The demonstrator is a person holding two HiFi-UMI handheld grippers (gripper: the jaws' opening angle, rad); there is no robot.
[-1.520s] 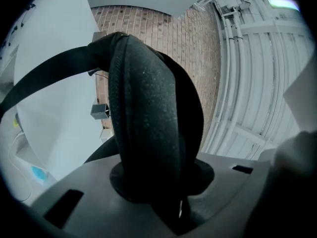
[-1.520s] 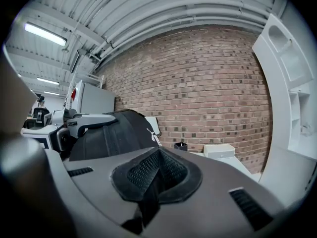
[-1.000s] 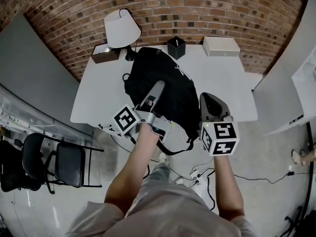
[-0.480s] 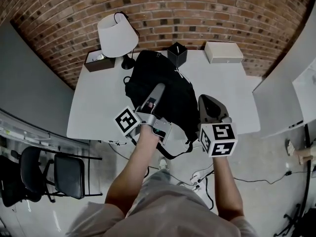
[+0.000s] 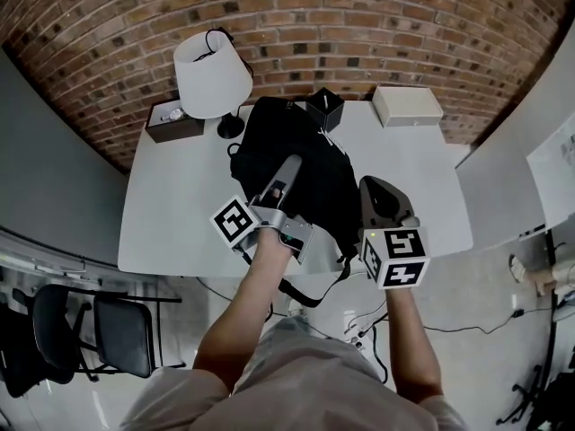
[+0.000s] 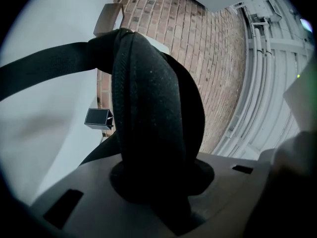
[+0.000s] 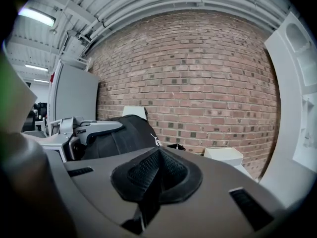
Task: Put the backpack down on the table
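Though backpack strap (image 6: 153,128) blocks most beyond, left gripper (image 5: 287,165) jaws pinch it; right gripper (image 5: 378,189) jaws pressed together, empty.

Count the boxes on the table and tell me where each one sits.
3. A brown box at the back left corner beside the lamp; a small black box at the back edge by the backpack; a white box at back right. The backpack may hide others.
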